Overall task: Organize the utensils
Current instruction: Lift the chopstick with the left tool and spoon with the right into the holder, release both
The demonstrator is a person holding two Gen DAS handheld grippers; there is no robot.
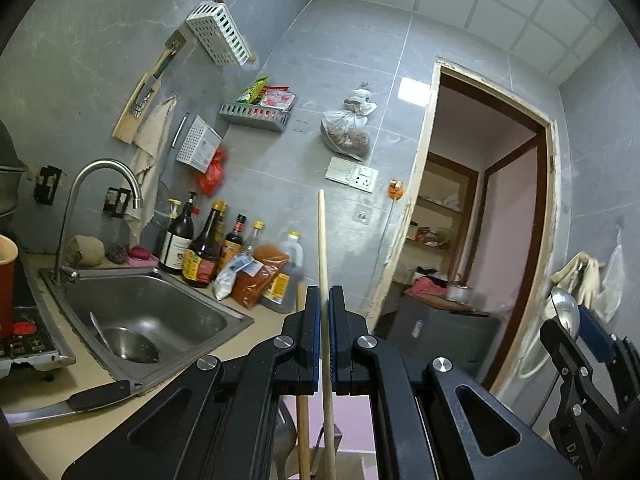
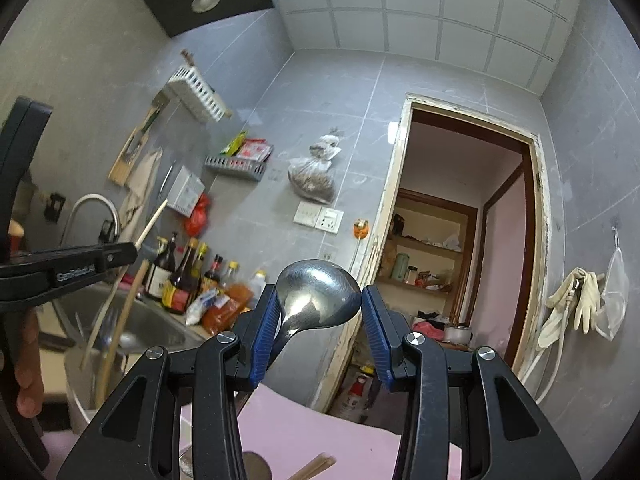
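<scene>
While both grippers point level toward the grey tiled wall:
Left fingers (image 1: 325,320): clenched on a pale wooden chopstick (image 1: 322,248), upright.
Right fingers (image 2: 320,320): part open, gripping a shiny steel spoon (image 2: 316,294).
Room: steel sink (image 1: 160,312) at the counter edge on the left, open doorway (image 1: 488,216) on the right.

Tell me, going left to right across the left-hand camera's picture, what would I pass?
Red cup → faucet → sauce bottles → chopstick in the left gripper → doorway → spoon in the right gripper.

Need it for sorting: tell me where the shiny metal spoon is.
The shiny metal spoon stands bowl-up between the right gripper's blue fingers, centre of the right wrist view, in front of the doorway.
</scene>
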